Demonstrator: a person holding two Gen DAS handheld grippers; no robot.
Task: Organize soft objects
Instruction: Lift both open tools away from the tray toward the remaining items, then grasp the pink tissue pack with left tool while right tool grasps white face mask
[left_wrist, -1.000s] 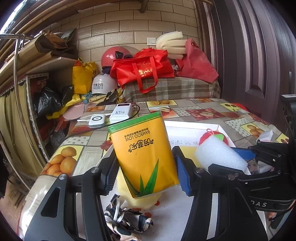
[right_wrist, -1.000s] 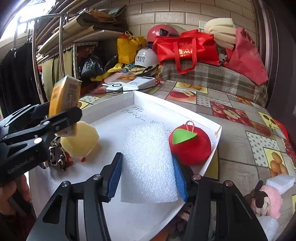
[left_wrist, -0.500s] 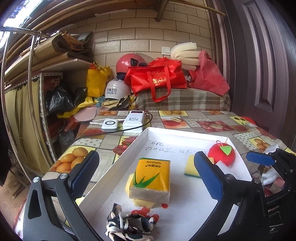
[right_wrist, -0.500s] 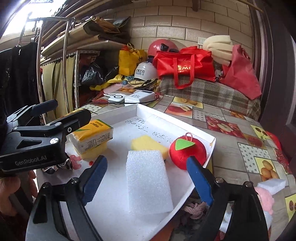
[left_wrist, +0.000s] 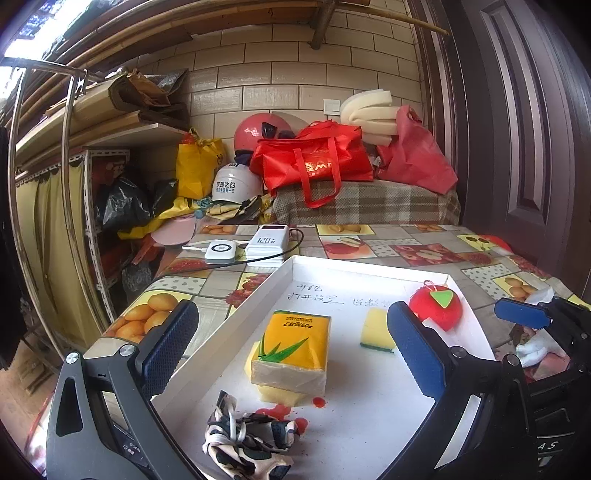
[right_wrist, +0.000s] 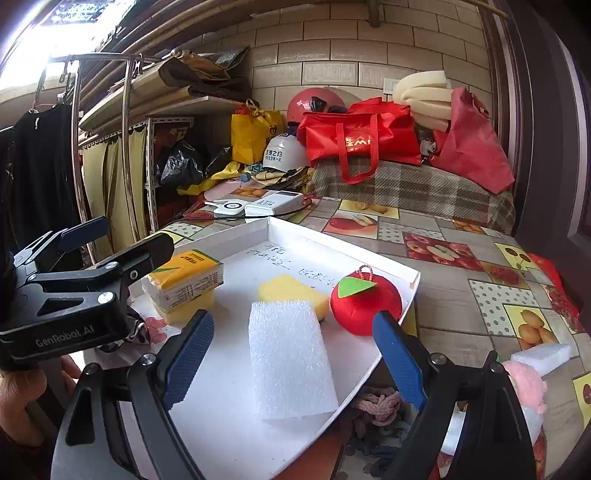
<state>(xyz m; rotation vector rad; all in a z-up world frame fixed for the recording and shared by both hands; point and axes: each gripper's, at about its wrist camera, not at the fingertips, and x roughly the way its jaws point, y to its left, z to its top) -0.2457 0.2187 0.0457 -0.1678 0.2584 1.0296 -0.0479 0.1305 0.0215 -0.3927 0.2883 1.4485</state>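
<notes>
A white tray (left_wrist: 229, 332) (right_wrist: 391, 269) holds a yellow tissue pack (left_wrist: 293, 349) (right_wrist: 184, 278) lying on a yellow sponge, a second yellow sponge (left_wrist: 376, 328) (right_wrist: 291, 291), a red plush apple (left_wrist: 436, 308) (right_wrist: 364, 301), a white foam block (right_wrist: 290, 360) and a patterned cloth (left_wrist: 245, 441). My left gripper (left_wrist: 291, 354) is open and empty, above the tissue pack. My right gripper (right_wrist: 291, 358) is open and empty, astride the foam block.
Power banks (left_wrist: 267, 242) with a cable lie beyond the tray on the fruit-print tablecloth (right_wrist: 461, 258). A pink plush toy (right_wrist: 526, 384), a white foam piece (right_wrist: 543, 356) and a knitted cloth (right_wrist: 376, 402) lie right of the tray. Bags and helmets are piled at the back.
My left gripper let go of the tissue pack, which now lies flat on the sponge. My right gripper let go of the foam block. Both opened and drew back.
</notes>
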